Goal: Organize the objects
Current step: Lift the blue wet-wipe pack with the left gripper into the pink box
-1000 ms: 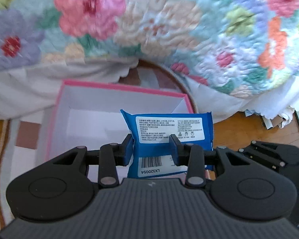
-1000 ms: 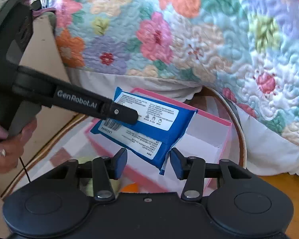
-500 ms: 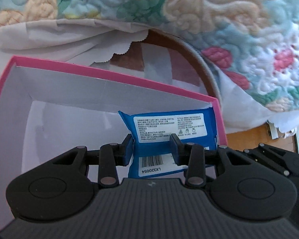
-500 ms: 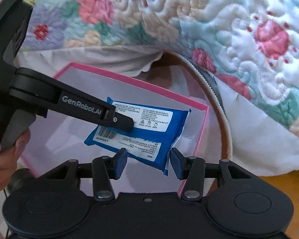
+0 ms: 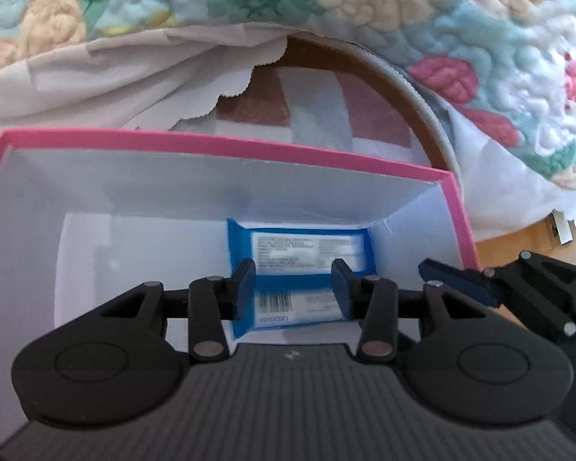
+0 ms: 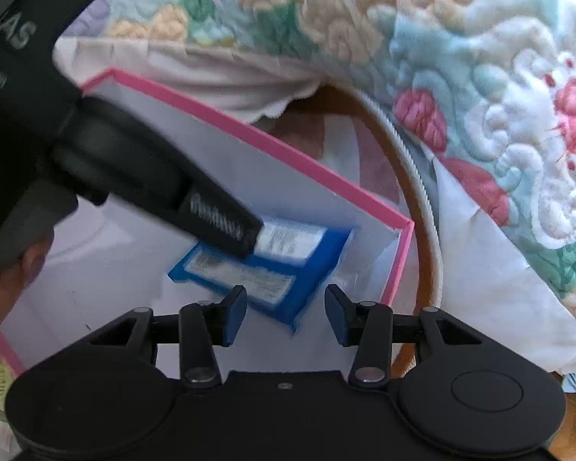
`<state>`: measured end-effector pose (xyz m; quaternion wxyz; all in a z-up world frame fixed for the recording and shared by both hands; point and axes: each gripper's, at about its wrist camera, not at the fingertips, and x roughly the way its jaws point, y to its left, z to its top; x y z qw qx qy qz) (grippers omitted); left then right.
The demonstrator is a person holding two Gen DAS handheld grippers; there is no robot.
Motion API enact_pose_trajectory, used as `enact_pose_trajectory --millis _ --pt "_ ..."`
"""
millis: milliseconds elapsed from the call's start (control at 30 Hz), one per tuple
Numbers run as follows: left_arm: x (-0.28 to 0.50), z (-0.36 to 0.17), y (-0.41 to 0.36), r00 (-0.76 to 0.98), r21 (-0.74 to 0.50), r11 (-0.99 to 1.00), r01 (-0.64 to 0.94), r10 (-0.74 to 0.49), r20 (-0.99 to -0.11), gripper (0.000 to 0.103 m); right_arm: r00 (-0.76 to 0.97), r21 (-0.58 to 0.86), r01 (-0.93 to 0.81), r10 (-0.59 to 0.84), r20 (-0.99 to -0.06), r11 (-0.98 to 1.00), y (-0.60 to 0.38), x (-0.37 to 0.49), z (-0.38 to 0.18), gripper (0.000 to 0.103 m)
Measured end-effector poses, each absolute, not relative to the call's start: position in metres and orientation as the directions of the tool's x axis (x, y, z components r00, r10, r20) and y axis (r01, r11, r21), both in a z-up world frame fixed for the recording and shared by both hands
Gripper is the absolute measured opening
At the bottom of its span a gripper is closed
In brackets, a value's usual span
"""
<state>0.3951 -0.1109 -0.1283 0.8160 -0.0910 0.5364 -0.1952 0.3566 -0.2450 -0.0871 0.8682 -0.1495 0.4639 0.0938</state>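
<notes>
A blue wipes packet (image 5: 301,265) with white labels lies inside a pink-rimmed white box (image 5: 219,146), near its far right corner. My left gripper (image 5: 293,288) is low inside the box, its jaws on either side of the packet's near end, still closed on it. The right wrist view shows the packet (image 6: 288,280) with the left gripper's fingers (image 6: 219,223) on it. My right gripper (image 6: 285,317) is open and empty, hovering just above the packet's near edge, touching nothing.
A floral quilt (image 5: 480,38) hangs over the far side, with white sheet below it. A round rug with a white cord edge (image 6: 414,176) lies under the box. Wooden floor (image 5: 518,238) shows at the right. The right gripper's fingers (image 5: 460,280) sit beside the box's right wall.
My left gripper has carried the blue packet down into the box until it rests near the bottom. My right gripper has followed closer over the box, staying open.
</notes>
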Motion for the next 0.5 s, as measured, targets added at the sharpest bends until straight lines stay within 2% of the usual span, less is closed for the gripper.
enact_pose_trajectory --millis 300,500 --pt "0.357 -0.087 -0.084 0.338 -0.362 0.900 0.244 -0.429 -0.838 0.043 0.539 0.096 -0.203 0.193 -0.820 0.974 -0.278 0.326 -0.057 0.051" --pt "0.317 -0.036 -0.077 0.372 -0.289 0.913 0.286 -0.384 -0.845 0.050 0.535 0.160 -0.193 0.240 -0.810 0.968 -0.281 0.298 -0.022 0.052"
